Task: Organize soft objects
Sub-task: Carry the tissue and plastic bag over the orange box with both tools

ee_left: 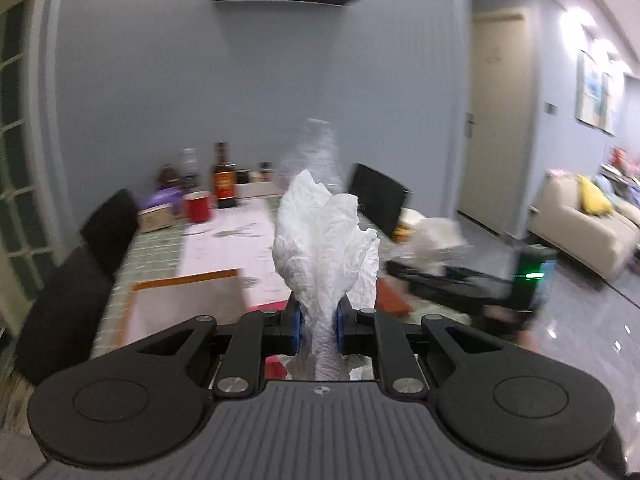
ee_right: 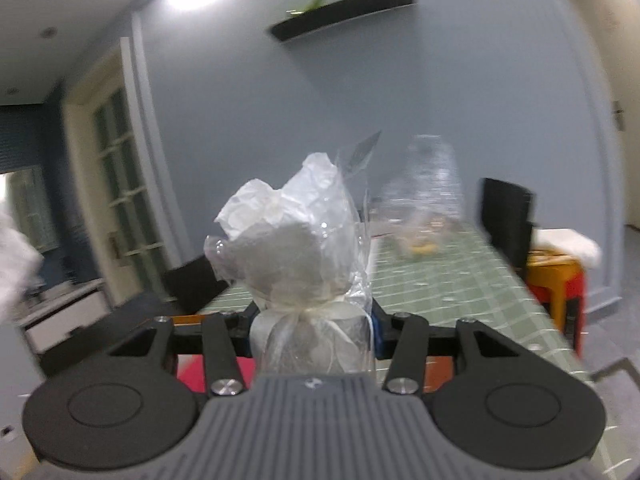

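My left gripper [ee_left: 318, 326] is shut on a crumpled white tissue [ee_left: 326, 248], which stands up between the blue pads above the table. My right gripper [ee_right: 312, 330] is shut on a clear plastic bag with white paper inside [ee_right: 296, 240], tied with a pale ribbon at the neck. The right gripper and its bundle [ee_left: 436, 240] show blurred at the right of the left wrist view. A strip of the white tissue [ee_right: 12, 264] shows at the left edge of the right wrist view.
A green checked table [ee_right: 440, 280] holds a red mug [ee_left: 198, 206], a dark bottle [ee_left: 224, 182], a small box [ee_left: 154, 218], a clear plastic bottle [ee_right: 428, 184] and papers [ee_left: 224, 252]. Black chairs [ee_left: 108, 224] flank it. A stool with a white cloth [ee_right: 560, 256] stands at the right.
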